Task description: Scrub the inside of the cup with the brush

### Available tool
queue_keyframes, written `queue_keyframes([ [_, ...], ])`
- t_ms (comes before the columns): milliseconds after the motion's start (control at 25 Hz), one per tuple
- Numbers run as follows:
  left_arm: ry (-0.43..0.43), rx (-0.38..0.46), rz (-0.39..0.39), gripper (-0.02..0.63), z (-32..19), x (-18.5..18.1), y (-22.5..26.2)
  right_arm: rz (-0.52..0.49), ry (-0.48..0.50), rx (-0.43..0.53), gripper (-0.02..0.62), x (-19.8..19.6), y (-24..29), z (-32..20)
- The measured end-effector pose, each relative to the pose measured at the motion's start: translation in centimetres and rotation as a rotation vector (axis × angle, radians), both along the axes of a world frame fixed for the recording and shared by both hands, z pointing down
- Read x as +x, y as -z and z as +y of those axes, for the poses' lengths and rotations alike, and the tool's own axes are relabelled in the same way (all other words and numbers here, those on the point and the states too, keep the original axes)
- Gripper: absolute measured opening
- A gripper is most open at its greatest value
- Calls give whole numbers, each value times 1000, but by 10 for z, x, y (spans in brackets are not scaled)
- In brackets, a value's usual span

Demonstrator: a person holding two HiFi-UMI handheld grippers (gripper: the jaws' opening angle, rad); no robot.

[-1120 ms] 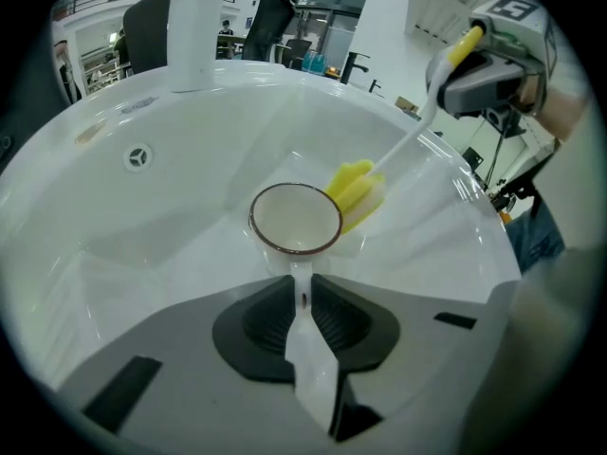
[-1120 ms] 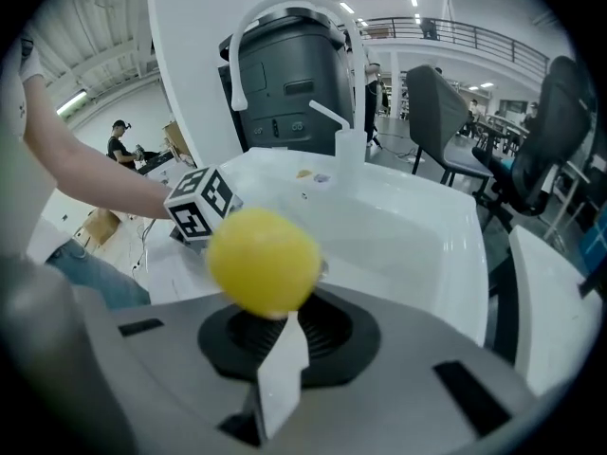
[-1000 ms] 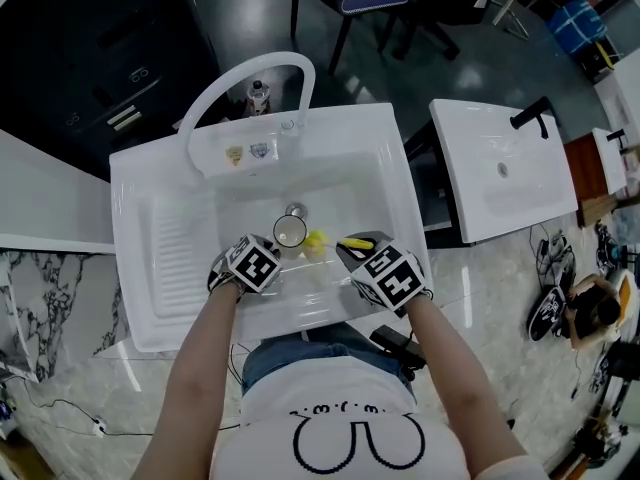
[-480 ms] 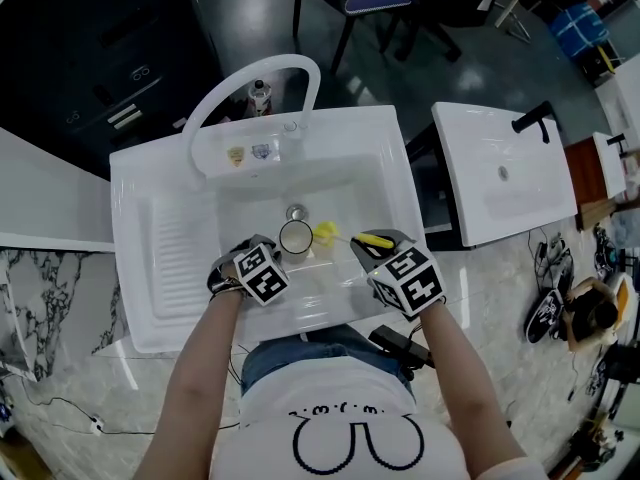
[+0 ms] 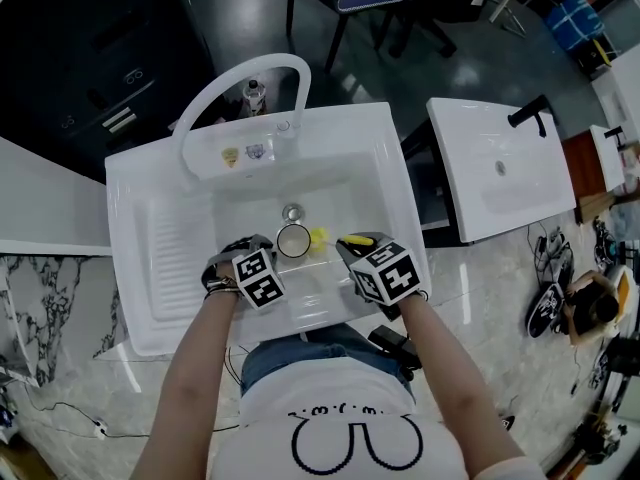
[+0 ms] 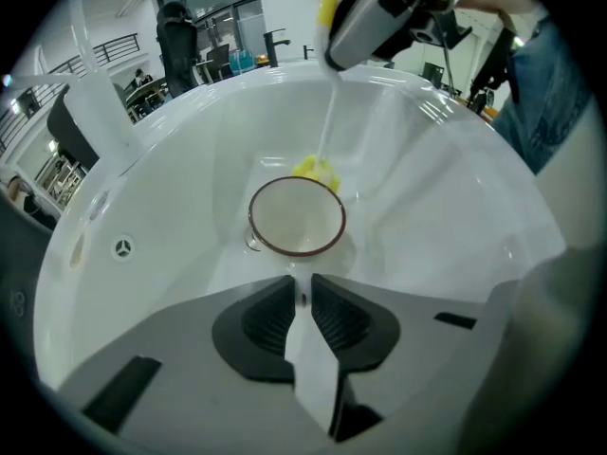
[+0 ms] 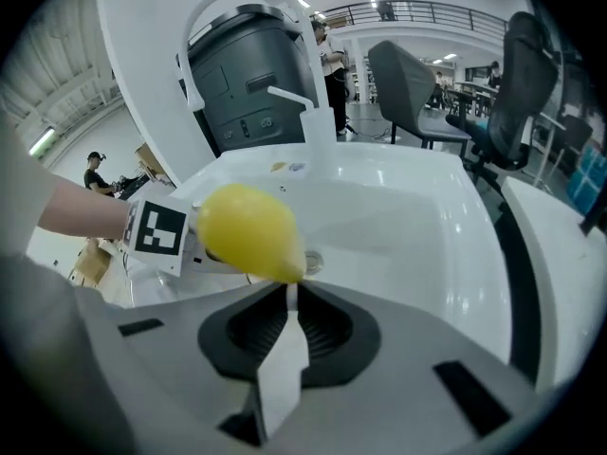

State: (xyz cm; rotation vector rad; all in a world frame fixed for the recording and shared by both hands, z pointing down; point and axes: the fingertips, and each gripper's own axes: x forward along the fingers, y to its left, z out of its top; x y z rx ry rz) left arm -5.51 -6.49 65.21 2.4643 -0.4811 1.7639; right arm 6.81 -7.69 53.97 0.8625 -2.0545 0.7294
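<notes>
The cup (image 5: 293, 240) stands in the sink (image 5: 160, 238) just past the left gripper (image 6: 302, 282), whose jaws sit nearly pressed together, any hold hard to make out. The right gripper (image 7: 287, 294) pinches the brush (image 6: 316, 169); its yellow head lies beside the cup's rim, partly hidden behind it.

The sink (image 5: 135, 203) is glossy white and smooth, ceramic by its look. The cup (image 5: 292, 240) seems enamelled, cream with a dark rim. The brush (image 7: 248, 231) has a shiny yellow plastic handle. The left tool (image 6: 302, 290) and the right tool (image 7: 289, 297) are matt grey plastic, with ribbed dark pads.
</notes>
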Motion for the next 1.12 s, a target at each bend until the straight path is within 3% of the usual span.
queue_keyframes([
  [240,-61,42,-22,67,1,-1,1,-22,-13,17,40,3,7,-7],
  [600,-128,91,-51,66,3,4,3,-143,-149,98,40,23,52,-20],
  [800,-154,103,-65,67,5,7,4,-117,-166,30,41,21,34,-12],
  [1120,-190,122,-88,66,8,10,6,-164,-305,-99,46,19,-8,-11],
])
